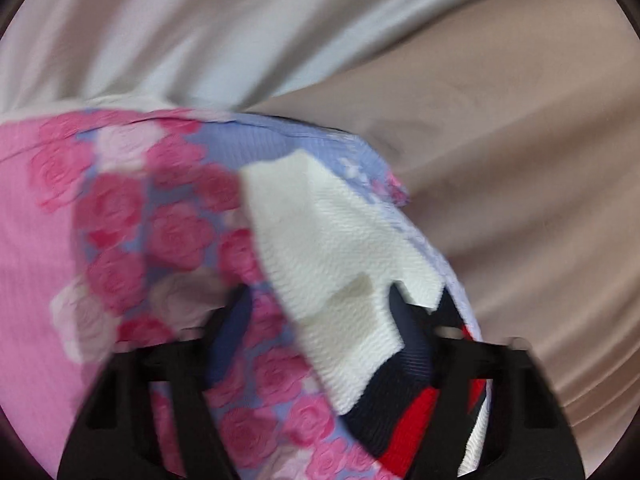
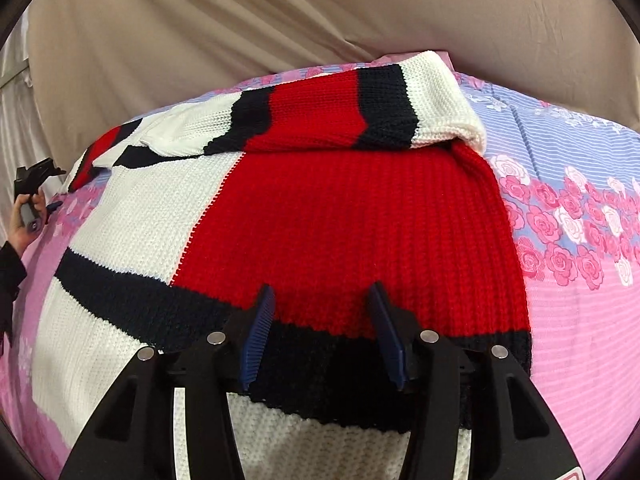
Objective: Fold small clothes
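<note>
A red, white and navy knit sweater (image 2: pixel 344 216) lies flat on the floral bedsheet (image 2: pixel 580 288), one sleeve (image 2: pixel 340 116) folded across its top. My right gripper (image 2: pixel 322 304) is open, its blue-padded fingers (image 2: pixel 258 336) just above the sweater's navy band, holding nothing. In the blurred left wrist view, a white part of the sweater (image 1: pixel 332 264) lies between the fingers of my left gripper (image 1: pixel 320 320); the jaws stand apart. The left gripper also shows small at the far left of the right wrist view (image 2: pixel 34 182), held in a hand beside the sweater's other sleeve.
The sheet with pink roses (image 1: pixel 120 220) covers a raised surface. Beige draped fabric (image 2: pixel 200 32) hangs behind it, and a paler curtain (image 1: pixel 160 32) shows in the left wrist view. The person's dark sleeve (image 2: pixel 8 276) is at the left edge.
</note>
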{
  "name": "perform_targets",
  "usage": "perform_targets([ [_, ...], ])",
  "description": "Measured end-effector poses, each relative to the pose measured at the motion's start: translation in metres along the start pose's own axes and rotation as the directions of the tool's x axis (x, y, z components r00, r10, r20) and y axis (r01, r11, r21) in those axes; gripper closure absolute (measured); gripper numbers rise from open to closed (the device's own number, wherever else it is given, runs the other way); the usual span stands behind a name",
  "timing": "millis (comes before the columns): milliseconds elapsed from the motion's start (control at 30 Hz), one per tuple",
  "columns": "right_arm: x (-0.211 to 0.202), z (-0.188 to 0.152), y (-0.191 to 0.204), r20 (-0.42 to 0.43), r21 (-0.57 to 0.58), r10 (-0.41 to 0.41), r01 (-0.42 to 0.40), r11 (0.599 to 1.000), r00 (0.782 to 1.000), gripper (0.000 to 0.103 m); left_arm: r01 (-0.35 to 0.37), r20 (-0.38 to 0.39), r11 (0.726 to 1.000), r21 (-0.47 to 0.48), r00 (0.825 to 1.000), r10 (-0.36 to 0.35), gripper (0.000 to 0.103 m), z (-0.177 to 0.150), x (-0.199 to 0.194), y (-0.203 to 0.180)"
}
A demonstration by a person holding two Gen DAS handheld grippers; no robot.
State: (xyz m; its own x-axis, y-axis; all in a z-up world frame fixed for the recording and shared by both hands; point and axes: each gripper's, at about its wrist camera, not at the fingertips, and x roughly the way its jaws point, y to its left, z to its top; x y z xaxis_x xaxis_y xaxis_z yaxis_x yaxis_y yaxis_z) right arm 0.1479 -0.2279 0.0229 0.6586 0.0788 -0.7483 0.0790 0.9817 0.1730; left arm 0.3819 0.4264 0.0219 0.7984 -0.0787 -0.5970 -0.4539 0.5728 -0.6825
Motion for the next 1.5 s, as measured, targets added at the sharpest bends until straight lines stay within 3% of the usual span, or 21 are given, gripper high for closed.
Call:
perform_targets([
  [33,0.0,0.0,0.0,0.001,0.001,0.001,-0.001,1.0,1.0,0.053,0.015,-0.023,1.0,0.009,1.0,-0.015,0.085,0.0,0.002,-0.005],
  [67,-0.001,-0.001,0.001,0.001,0.002,0.002,-0.002,1.0,1.0,0.053,0.024,-0.032,0.999,0.021,0.999,-0.024,0.095,-0.002,0.001,-0.012],
  [167,0.0,0.0,0.0,0.002,0.01,0.007,-0.007,1.0,1.0,0.052,0.066,0.011,0.989,0.135,0.998,-0.068,0.095,-0.004,-0.026,-0.051],
  [267,0.0,0.0,-0.001,0.005,0.017,0.012,-0.012,1.0,1.0,0.051,0.145,0.017,0.937,0.318,0.987,-0.158,0.095,-0.028,-0.066,-0.125],
  [300,0.0,0.0,-0.001,0.005,0.02,0.016,-0.016,1.0,1.0,0.051,0.174,0.003,0.909,0.379,0.982,-0.19,0.095,-0.042,-0.079,-0.15],
  [433,-0.001,0.001,-0.006,0.01,0.046,0.044,-0.044,0.998,0.999,0.051,0.298,-0.101,0.723,0.623,0.948,-0.303,0.095,-0.142,-0.133,-0.257],
  [500,-0.002,0.001,-0.008,0.014,0.062,0.058,-0.059,0.996,0.998,0.051,0.368,-0.199,0.618,0.695,0.924,-0.326,0.094,-0.209,-0.147,-0.295],
  [567,-0.002,0.001,-0.013,0.021,0.084,0.076,-0.078,0.993,0.997,0.05,0.445,-0.323,0.539,0.715,0.894,-0.309,0.088,-0.278,-0.14,-0.32],
  [600,-0.003,0.001,-0.015,0.023,0.094,0.087,-0.089,0.992,0.996,0.05,0.463,-0.369,0.516,0.721,0.886,-0.281,0.081,-0.31,-0.135,-0.324],
  [667,-0.003,0.001,-0.02,0.026,0.117,0.115,-0.117,0.986,0.993,0.049,0.482,-0.431,0.497,0.722,0.875,-0.222,0.044,-0.37,-0.118,-0.322],
  [767,-0.003,0.002,-0.029,0.03,0.153,0.159,-0.162,0.975,0.987,0.049,0.52,-0.502,0.5,0.693,0.845,-0.183,0.039,-0.421,-0.108,-0.296],
  [867,-0.004,0.005,-0.04,0.022,0.202,0.186,-0.187,0.961,0.982,0.049,0.502,-0.517,0.561,0.658,0.843,-0.148,0.038,-0.415,-0.097,-0.271],
  [900,-0.005,0.009,-0.042,0.01,0.212,0.192,-0.19,0.959,0.981,0.048,0.489,-0.513,0.589,0.644,0.847,-0.142,0.037,-0.402,-0.093,-0.261],
  [1067,-0.006,0.06,-0.052,-0.005,0.185,0.221,-0.216,0.959,0.975,0.041,0.334,-0.384,0.772,0.54,0.914,-0.127,0.024,-0.311,-0.081,-0.214],
  [1167,0.018,0.1,-0.053,-0.02,0.202,0.24,-0.231,0.952,0.971,0.04,0.301,-0.369,0.877,0.375,0.916,-0.157,0.024,-0.267,-0.067,-0.182],
  [1200,0.029,0.11,-0.053,-0.035,0.212,0.237,-0.225,0.951,0.971,0.04,0.298,-0.371,0.897,0.326,0.913,-0.169,0.024,-0.258,-0.062,-0.173],
  [1333,0.078,0.137,-0.042,-0.095,0.236,0.2,-0.173,0.956,0.975,0.04,0.294,-0.386,0.928,0.228,0.903,-0.191,0.024,-0.239,-0.045,-0.153],
  [1433,0.095,0.144,-0.03,-0.095,0.223,0.148,-0.123,0.967,0.984,0.038,0.315,-0.406,0.932,0.176,0.886,-0.223,0.025,-0.238,-0.04,-0.155],
  [1500,0.097,0.151,-0.021,-0.077,0.202,0.119,-0.101,0.974,0.99,0.047,0.335,-0.406,0.928,0.16,0.88,-0.248,0.025,-0.237,-0.041,-0.16],
])
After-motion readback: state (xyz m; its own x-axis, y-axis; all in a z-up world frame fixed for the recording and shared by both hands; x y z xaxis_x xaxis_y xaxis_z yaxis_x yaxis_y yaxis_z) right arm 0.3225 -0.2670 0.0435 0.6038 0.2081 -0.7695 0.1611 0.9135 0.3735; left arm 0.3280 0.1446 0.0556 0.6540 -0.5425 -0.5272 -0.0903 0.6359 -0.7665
